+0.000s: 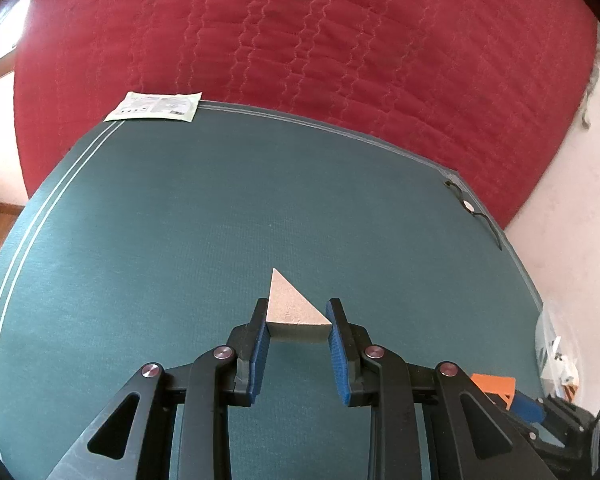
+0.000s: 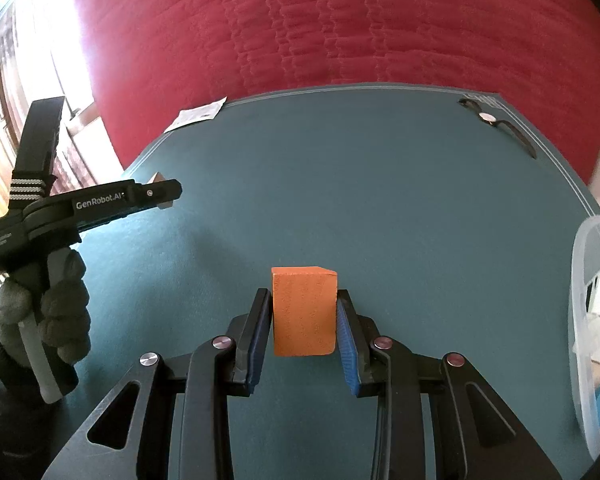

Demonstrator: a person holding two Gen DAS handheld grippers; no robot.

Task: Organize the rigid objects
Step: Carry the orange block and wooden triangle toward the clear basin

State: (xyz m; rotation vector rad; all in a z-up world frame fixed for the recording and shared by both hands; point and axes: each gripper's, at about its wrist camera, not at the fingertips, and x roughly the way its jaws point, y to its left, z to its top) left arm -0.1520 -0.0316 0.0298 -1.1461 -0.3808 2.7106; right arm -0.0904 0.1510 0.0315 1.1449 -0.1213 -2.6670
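**Two blocks gripped, both carried above the green mat**

While you hold the orange block (image 2: 304, 312) pinched between the pads of your right tool (image 2: 304, 320), it hangs above the green mat (image 2: 380, 200), with the clear plastic bin (image 2: 592, 280) off to its right at the mat's edge. Your left tool (image 1: 299, 322) is clamped on the pale triangular block (image 1: 290, 304), gripping only its near edge, also over the mat.

That shallow hold is the weak point: the triangle's slanted side gives the right pad little flat face, so a quick roll of the wrist could let it pivot or slip out. Keep the two tools apart as you travel. Toward the mat's far right corner lies a wristwatch (image 2: 496, 124), and at the far left corner a paper leaflet (image 1: 156, 106).
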